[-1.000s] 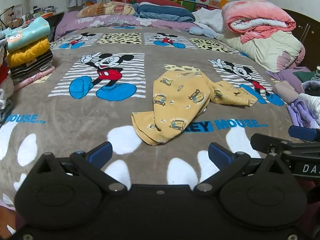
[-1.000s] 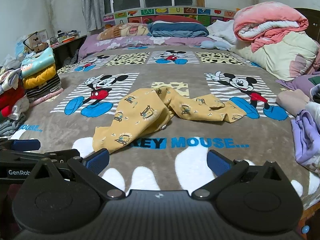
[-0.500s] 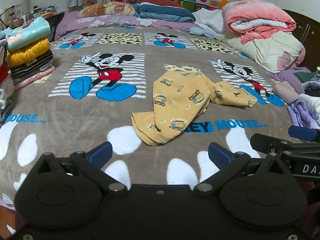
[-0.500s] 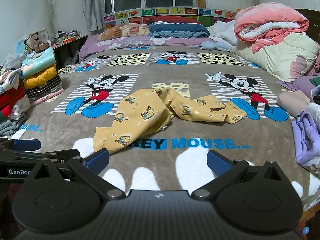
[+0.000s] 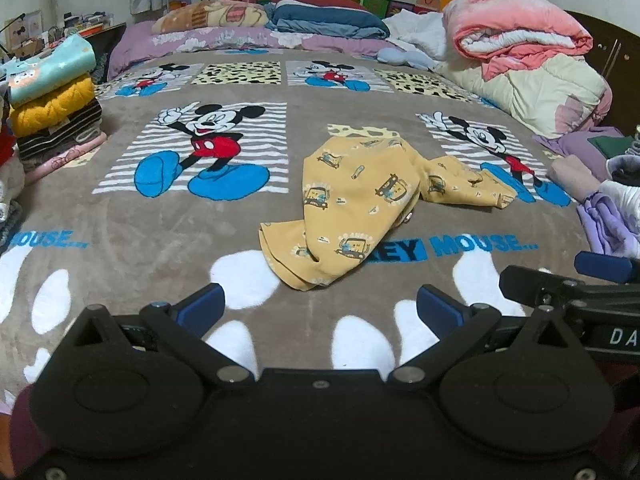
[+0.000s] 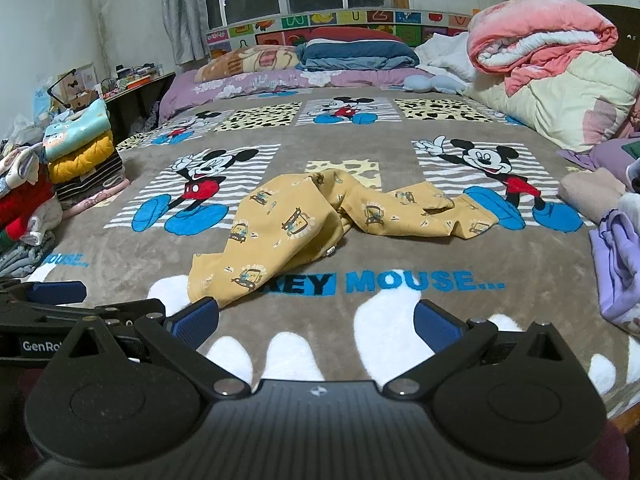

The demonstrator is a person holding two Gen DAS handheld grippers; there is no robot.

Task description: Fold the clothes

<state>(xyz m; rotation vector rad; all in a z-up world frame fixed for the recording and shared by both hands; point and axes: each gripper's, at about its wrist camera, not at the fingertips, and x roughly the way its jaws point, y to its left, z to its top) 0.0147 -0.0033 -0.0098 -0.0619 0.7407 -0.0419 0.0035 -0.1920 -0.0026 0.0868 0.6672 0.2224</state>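
Yellow pyjama trousers (image 5: pixel 360 204) with small printed figures lie crumpled on the brown cartoon-mouse blanket (image 5: pixel 160 232) in the left wrist view, one leg trailing off to the right, while the left gripper (image 5: pixel 318 306) hovers near the closest hem with its blue-padded fingers (image 5: pixel 202 308) spread wide and empty, and a stack of folded clothes (image 5: pixel 56 112) sits at the bed's left edge. From the right wrist view the same trousers (image 6: pixel 304 228) lie just ahead and slightly left of the right gripper (image 6: pixel 316 318), whose fingers (image 6: pixel 434 326) are likewise wide apart and hold nothing, with loose lilac garments (image 6: pixel 618 268) lying at the right edge and the left gripper's tip (image 6: pixel 60 292) showing at the far left.
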